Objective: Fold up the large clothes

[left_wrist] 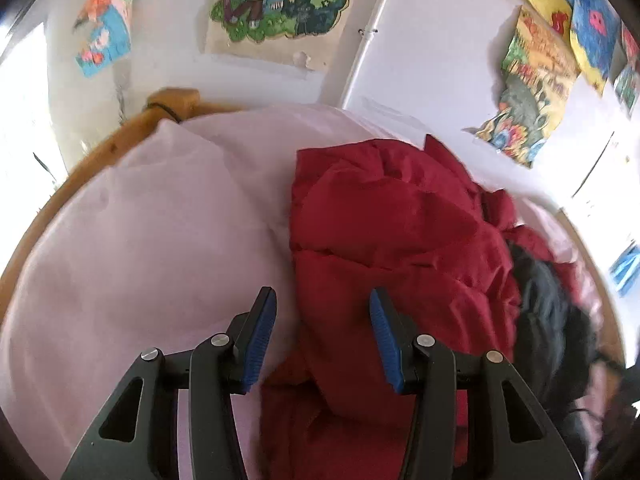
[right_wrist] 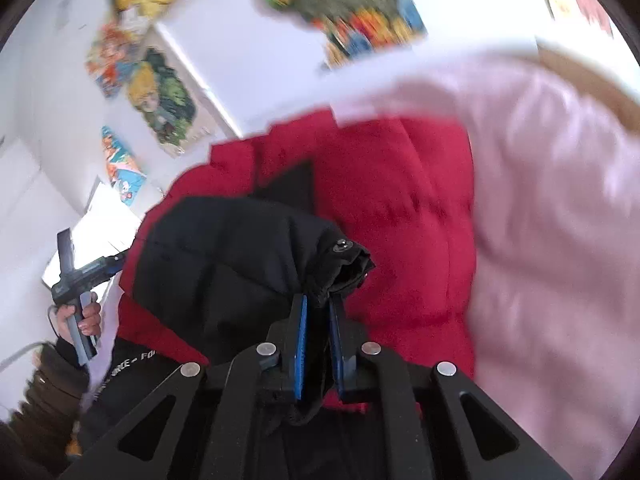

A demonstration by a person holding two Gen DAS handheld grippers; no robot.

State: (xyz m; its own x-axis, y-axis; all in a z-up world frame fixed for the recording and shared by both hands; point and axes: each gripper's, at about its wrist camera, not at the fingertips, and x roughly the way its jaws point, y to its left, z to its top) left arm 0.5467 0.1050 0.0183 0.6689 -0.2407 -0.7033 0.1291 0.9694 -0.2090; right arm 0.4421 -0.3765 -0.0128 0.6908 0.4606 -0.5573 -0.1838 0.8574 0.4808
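A large red padded jacket [left_wrist: 400, 232] lies crumpled on a pink bedsheet [left_wrist: 140, 240]. It has a black lining or hood [left_wrist: 548, 312] at its right side. My left gripper [left_wrist: 323, 300] is open and empty, just above the jacket's left edge. In the right wrist view the red jacket [right_wrist: 400, 200] lies on the pink sheet [right_wrist: 560, 220]. My right gripper [right_wrist: 318, 304] is shut on the black padded part [right_wrist: 240, 252] of the jacket and holds it lifted over the red part. The view is blurred.
A wooden bed frame [left_wrist: 120, 136] curves round the sheet. White walls with colourful drawings [left_wrist: 280, 0] stand behind the bed. The person's left hand with the other gripper's handle [right_wrist: 76, 280] shows at the left of the right wrist view.
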